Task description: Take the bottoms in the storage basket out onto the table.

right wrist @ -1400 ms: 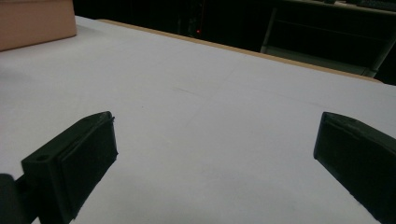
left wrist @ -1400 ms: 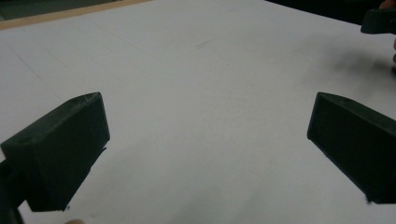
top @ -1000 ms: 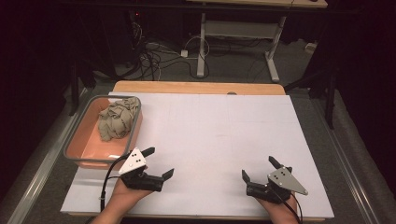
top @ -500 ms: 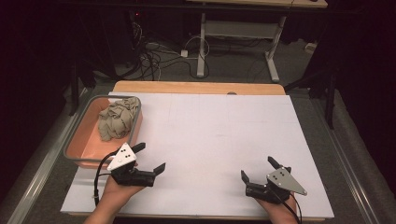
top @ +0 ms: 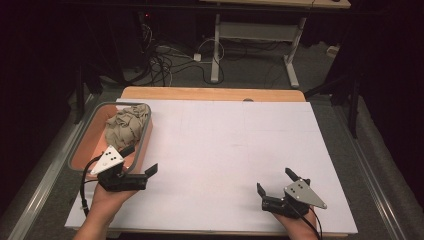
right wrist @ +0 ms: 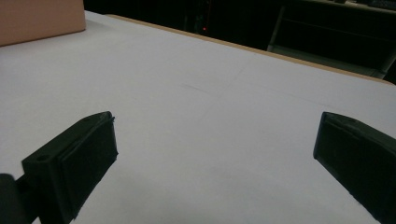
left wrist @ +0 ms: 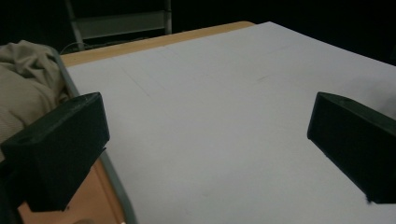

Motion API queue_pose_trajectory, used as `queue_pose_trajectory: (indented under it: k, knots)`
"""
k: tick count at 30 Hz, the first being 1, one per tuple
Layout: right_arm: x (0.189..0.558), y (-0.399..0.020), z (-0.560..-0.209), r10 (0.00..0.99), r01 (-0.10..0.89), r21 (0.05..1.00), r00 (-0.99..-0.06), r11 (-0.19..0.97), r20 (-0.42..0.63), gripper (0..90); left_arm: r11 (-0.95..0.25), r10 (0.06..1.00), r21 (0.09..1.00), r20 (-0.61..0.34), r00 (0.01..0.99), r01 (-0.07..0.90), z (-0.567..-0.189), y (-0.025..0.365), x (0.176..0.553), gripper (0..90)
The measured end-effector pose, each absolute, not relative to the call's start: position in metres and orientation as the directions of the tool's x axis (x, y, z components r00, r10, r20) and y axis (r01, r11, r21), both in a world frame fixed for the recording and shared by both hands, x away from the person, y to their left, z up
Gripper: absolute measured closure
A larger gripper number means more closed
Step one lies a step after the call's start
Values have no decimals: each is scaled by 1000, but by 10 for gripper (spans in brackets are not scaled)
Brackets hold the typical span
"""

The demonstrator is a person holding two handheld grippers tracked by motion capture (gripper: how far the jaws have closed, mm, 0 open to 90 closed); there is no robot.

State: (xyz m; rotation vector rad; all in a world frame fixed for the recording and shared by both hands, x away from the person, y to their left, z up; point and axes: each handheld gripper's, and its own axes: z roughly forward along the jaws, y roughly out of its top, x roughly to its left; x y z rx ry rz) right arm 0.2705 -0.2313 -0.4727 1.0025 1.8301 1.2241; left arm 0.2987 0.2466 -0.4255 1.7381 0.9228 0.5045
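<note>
- My left tool (top: 141,159), black with two jaws and a grey three-cornered plate on top, is in my left hand (top: 107,200) at the near-left of the worktop. Its jaws stand wide apart, gripping nothing, and point to the right and a little away from me.
- From the left tool view, one jaw sits over the near corner of the tray and the other over the white sheet; the tray's grey rim runs between them.
- My right tool (top: 275,181), same build, is in my right hand (top: 295,224) at the near-right. Its jaws are spread wide, nothing between them, pointing left and away from me.
- The shallow orange rectangular tray with a grey rim (top: 80,142) lies along the left edge of the worktop. A crumpled beige cloth (top: 126,125) lies in its far half; the near half shows bare orange floor.
- The pale wooden worktop (top: 210,93) is covered by a large white paper sheet (top: 225,145); a wood strip shows along the far edge.
- I can read no labels or writing. The grey plates carry small dark dots, too small to make out.
- The sheet between the two tools and on to the far edge is open room. My right tool is near the sheet's front edge.
</note>
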Motion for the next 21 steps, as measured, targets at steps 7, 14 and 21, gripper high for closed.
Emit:
queue_pose_trajectory:
  k: [7,14,21]
  knots:
    - [271,-230,-474,881,216,943,-455,253,-133,6,-126,822,927,-101,561,352,-422,270,301,0]
    - [271,-230,-474,882,218,943,-454,252,-131,6,-106,850,924,-108,516,368,-423,290,304,0]
    - [271,-231,-474,883,219,943,-451,250,-129,6,-88,870,918,-117,478,386,-425,307,306,0]
